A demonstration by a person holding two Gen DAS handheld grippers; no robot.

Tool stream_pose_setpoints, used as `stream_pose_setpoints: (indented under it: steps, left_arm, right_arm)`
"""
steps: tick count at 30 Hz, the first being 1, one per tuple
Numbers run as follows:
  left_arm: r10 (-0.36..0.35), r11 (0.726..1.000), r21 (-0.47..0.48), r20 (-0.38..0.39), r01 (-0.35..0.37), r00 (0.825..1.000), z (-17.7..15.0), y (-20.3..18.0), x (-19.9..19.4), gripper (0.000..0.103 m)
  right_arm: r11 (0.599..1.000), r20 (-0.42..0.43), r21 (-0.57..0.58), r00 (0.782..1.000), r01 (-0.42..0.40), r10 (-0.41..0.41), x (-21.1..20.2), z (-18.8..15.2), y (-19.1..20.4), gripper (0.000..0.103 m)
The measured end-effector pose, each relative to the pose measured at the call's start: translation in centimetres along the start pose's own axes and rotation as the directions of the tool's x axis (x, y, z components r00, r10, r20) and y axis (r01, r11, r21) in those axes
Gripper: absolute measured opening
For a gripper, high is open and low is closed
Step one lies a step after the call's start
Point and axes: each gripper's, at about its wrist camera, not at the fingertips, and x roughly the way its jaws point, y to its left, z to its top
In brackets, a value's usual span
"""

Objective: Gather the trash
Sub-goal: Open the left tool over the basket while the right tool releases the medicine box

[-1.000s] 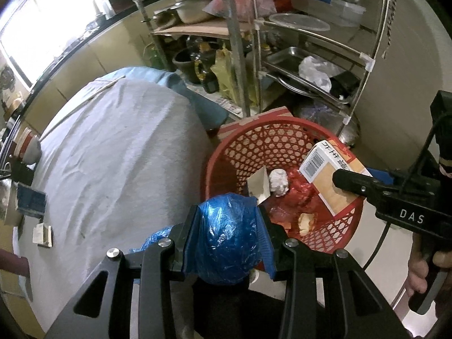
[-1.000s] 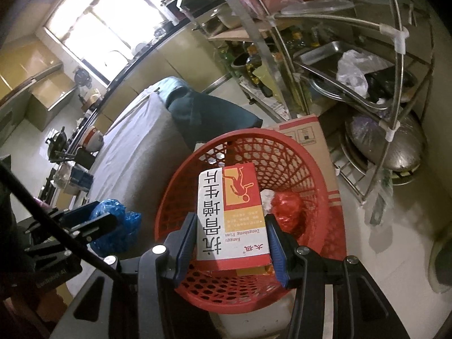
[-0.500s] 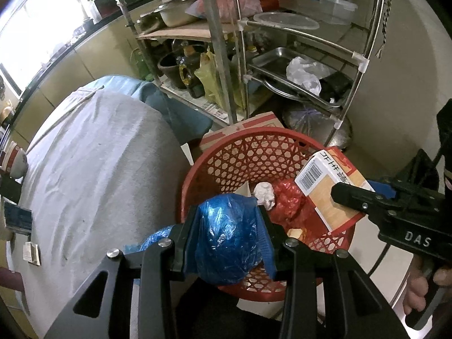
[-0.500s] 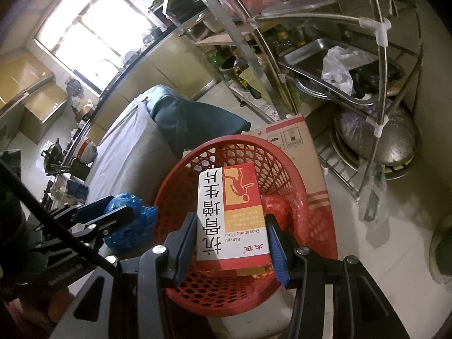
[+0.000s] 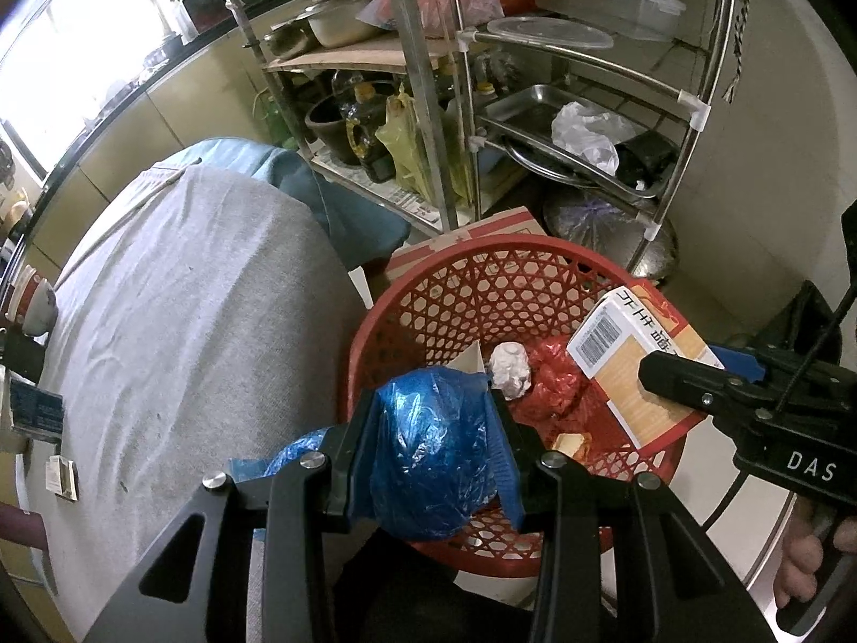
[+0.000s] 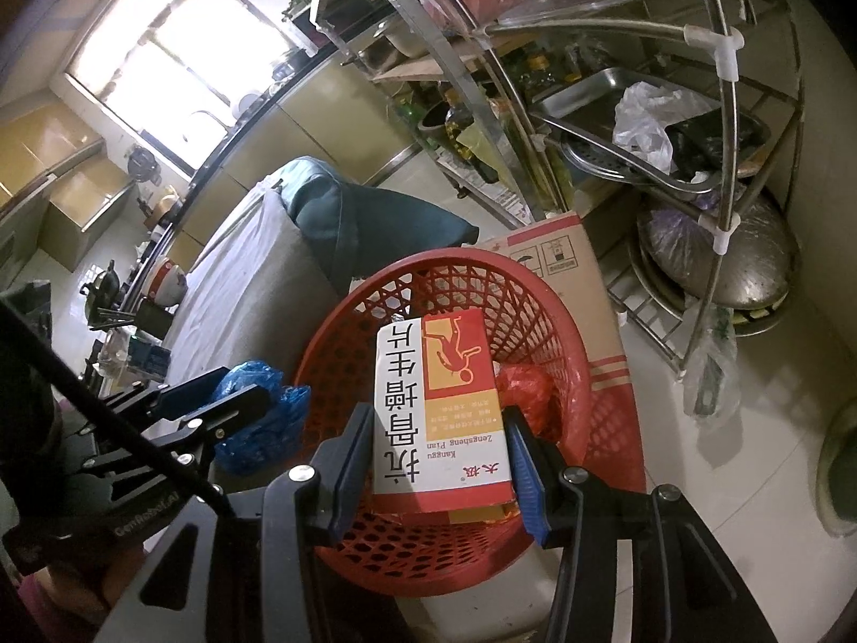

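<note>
A red mesh basket stands on the floor and holds a white paper wad, a red plastic bag and card scraps. My left gripper is shut on a crumpled blue plastic bag over the basket's near-left rim. My right gripper is shut on a white, red and orange medicine box over the basket's inside. That box and the right gripper show at the right of the left wrist view; the blue bag shows at the left of the right wrist view.
A grey cloth-covered table lies left of the basket, with a bowl and small items at its far edge. Behind the basket are a cardboard box and a metal rack of pans, bottles and bags. Pale tiled floor lies to the right.
The left gripper has carried the blue bag from above the table edge to the right, over the basket's rim. The right gripper and its box have barely moved.
</note>
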Motion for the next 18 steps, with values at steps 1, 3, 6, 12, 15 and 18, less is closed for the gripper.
stream_pose_setpoints:
  steps: [1, 3, 6, 12, 15, 18]
  left_arm:
    - [0.0, 1.0, 0.0, 0.001, 0.0, 1.0, -0.01, 0.0, 0.01, 0.041]
    - [0.0, 1.0, 0.0, 0.002, 0.0, 1.0, -0.02, 0.0, -0.01, 0.042]
    - [-0.001, 1.0, -0.002, 0.004, 0.001, 1.0, -0.03, 0.02, -0.01, 0.042]
    - [-0.006, 1.0, -0.001, 0.018, 0.006, 1.0, -0.07, 0.0, -0.42, 0.042]
    - [-0.009, 1.0, 0.0, 0.021, 0.009, 1.0, -0.09, 0.05, -0.63, 0.042]
    - [-0.01, 1.0, 0.002, 0.028, 0.01, 1.0, -0.09, 0.11, -0.94, 0.042]
  right_arm:
    - [1.0, -0.001, 0.002, 1.0, 0.001, -0.001, 0.04, -0.02, 0.01, 0.052]
    - [1.0, -0.006, 0.003, 1.0, -0.001, 0.001, 0.15, -0.04, 0.04, 0.052]
    - [1.0, -0.01, 0.003, 1.0, 0.0, 0.0, 0.33, -0.07, 0.14, 0.052]
    - [1.0, -0.017, 0.007, 1.0, -0.005, 0.005, 0.45, 0.01, 0.23, 0.052]
    - [1.0, -0.018, 0.01, 1.0, -0.004, 0.005, 0.38, 0.09, 0.2, 0.052]
    - [1.0, -0.024, 0.018, 1.0, -0.008, 0.009, 0.43, 0.23, 0.14, 0.052]
